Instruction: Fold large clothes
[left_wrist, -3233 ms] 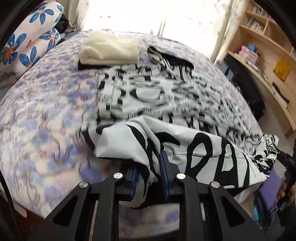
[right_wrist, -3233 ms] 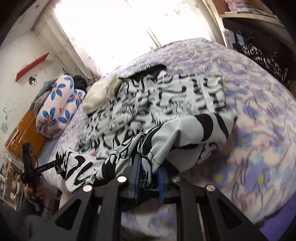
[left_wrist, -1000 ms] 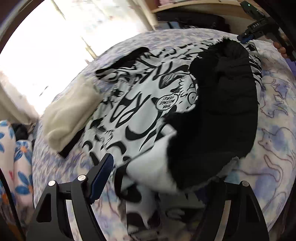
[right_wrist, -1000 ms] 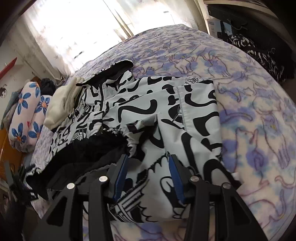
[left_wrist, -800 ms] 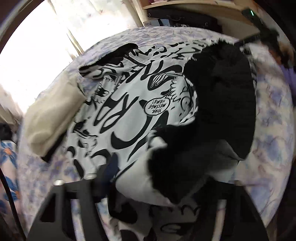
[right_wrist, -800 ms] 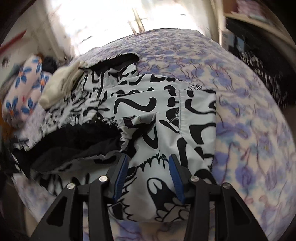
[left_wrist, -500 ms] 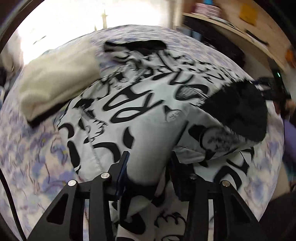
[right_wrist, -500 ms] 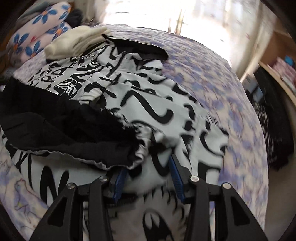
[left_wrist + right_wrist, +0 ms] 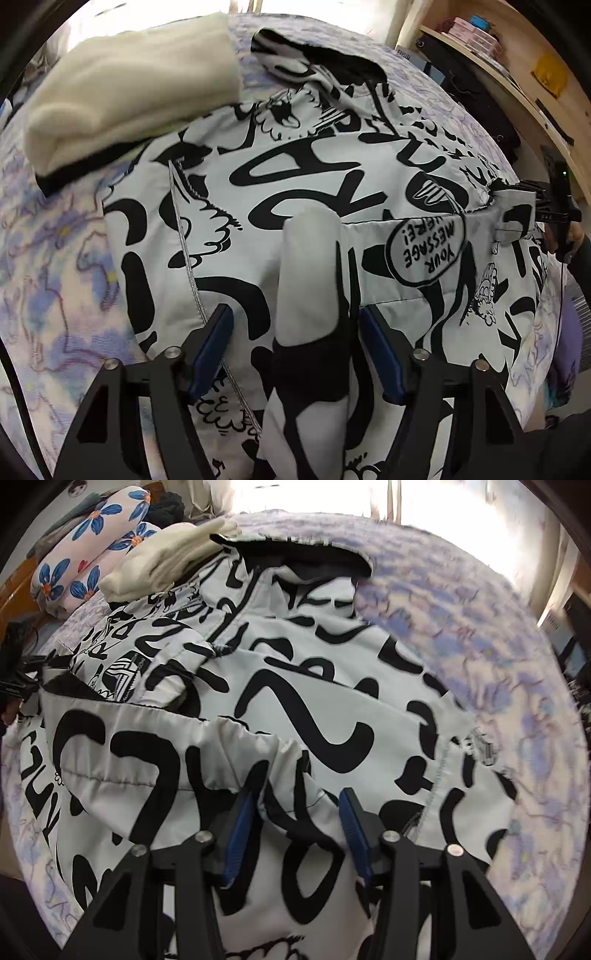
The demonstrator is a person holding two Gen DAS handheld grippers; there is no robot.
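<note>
White-and-black printed jacket (image 9: 332, 192) is lying on the bed (image 9: 55, 258), its hem folded up over the body. Your left gripper (image 9: 291, 343) and right gripper (image 9: 299, 819) are opening, fingers letting go of the fabric between them; further folds are remaining.

Home bedroom — bed (image 9: 55, 266) with floral sheet, flowered pillows (image 9: 85, 550), wooden shelves (image 9: 524, 74)

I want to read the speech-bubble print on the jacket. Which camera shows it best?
The left wrist view: the speech bubble faces the camera, right of the left claw, lettering legible though upside down. The right wrist view shows no bubble, only other jacket lettering.
</note>
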